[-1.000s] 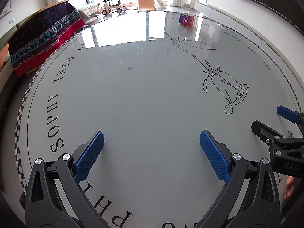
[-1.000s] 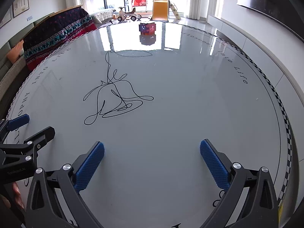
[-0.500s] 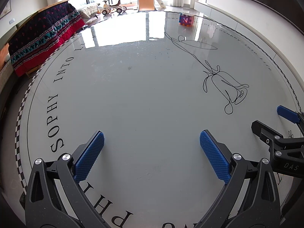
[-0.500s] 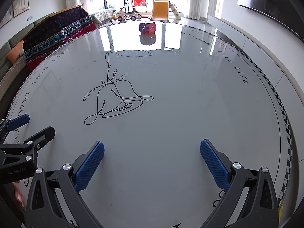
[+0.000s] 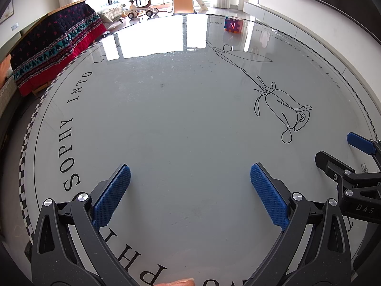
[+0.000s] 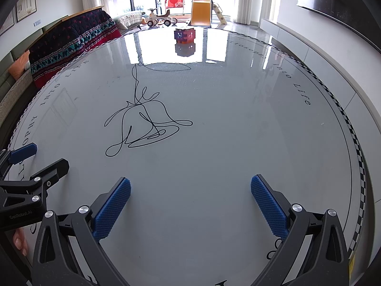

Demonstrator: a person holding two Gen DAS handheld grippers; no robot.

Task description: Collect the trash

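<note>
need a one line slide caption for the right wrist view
Open right tool hovers over a round glossy table with a line-drawn flower, a colourful cube at the far edge.

Glossy round table (image 5: 181,128), toy cube (image 5: 233,24)

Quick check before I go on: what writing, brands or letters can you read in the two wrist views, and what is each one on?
"SOPHY INTO L": round table, left rim; the start is cut off.
"INTO LIFE": table, right rim.
"DAS": right gripper, on its body.
"GenRobot.AI": left gripper, on its body.
"N": toy cube.
"N" and "d": toy cube, seen from the right wrist.
Rim lettering at the far side: too blurred to read.
</note>
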